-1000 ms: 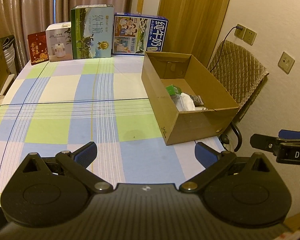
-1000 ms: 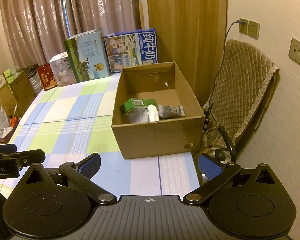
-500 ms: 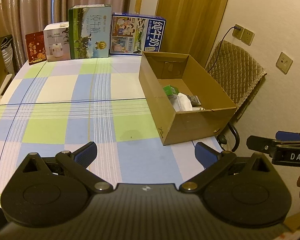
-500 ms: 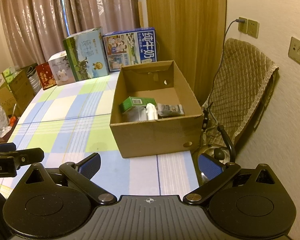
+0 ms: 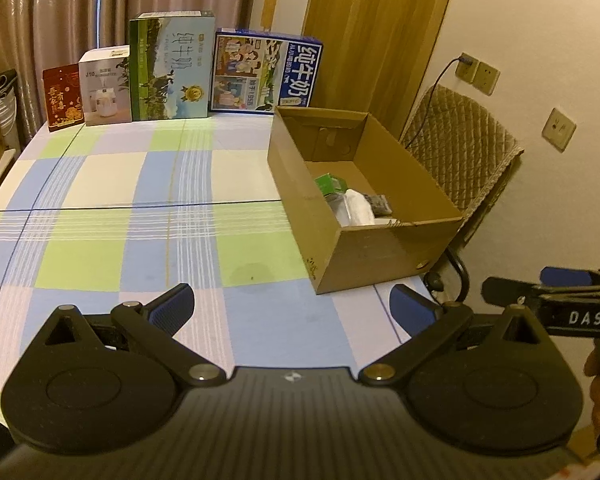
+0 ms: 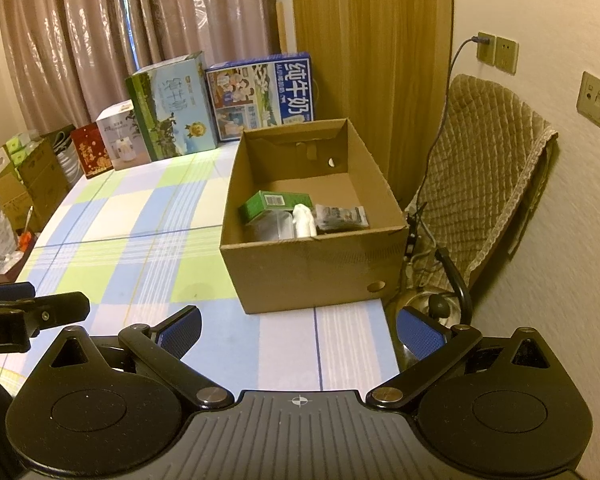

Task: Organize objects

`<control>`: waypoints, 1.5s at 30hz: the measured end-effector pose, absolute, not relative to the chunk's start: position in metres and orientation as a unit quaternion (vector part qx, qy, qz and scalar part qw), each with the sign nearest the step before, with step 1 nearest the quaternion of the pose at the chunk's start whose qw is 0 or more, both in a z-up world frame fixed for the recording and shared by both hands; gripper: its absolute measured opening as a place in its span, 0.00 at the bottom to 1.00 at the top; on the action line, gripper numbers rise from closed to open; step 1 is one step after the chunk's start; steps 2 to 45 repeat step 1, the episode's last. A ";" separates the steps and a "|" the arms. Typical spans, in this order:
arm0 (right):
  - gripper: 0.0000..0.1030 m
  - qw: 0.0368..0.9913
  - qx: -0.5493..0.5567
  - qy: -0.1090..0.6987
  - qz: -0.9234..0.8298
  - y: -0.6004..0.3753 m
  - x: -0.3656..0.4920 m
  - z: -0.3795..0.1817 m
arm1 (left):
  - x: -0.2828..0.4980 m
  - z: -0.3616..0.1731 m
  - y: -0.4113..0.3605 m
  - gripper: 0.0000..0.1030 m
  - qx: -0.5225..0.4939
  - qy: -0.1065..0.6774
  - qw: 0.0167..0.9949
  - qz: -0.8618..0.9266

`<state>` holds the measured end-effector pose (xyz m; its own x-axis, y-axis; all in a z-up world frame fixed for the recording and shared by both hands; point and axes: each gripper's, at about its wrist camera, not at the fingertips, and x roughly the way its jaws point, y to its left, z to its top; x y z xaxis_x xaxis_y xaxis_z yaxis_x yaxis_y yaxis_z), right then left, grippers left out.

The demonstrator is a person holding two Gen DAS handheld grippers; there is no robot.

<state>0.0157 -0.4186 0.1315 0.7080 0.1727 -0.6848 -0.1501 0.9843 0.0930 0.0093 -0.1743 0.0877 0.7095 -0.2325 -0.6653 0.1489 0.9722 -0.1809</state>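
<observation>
Cardboard box sits at the table's right edge w/ a green carton, white item & dark packet inside. Since 1 s ago both views have pulled back slightly; nothing else moved. Left gripper & right gripper spread wide, empty. Probably sorting is done; rest of the cloth looks bare, though near edge is hidden.

Each claw is matte black, with blue ribbed fingertips, silver pivot screws and white lettering.
</observation>
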 end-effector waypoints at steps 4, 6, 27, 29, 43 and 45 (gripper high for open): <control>0.98 0.924 0.016 0.372 0.088 -0.418 0.015 0.132 | 0.009 0.088 -0.174 0.99 -0.058 0.366 0.923 -0.105; 0.98 0.924 0.016 0.372 0.088 -0.418 0.015 0.132 | 0.009 0.088 -0.174 0.99 -0.058 0.366 0.923 -0.105; 0.98 0.924 0.016 0.372 0.088 -0.418 0.015 0.132 | 0.009 0.088 -0.174 0.99 -0.058 0.366 0.923 -0.105; 0.98 0.924 0.016 0.372 0.088 -0.418 0.015 0.132 | 0.009 0.088 -0.174 0.99 -0.058 0.366 0.923 -0.105; 0.98 0.924 0.016 0.372 0.088 -0.418 0.015 0.132 | 0.009 0.088 -0.174 0.99 -0.058 0.366 0.923 -0.105; 0.98 0.924 0.016 0.372 0.088 -0.418 0.015 0.132 | 0.009 0.088 -0.174 0.99 -0.058 0.366 0.923 -0.105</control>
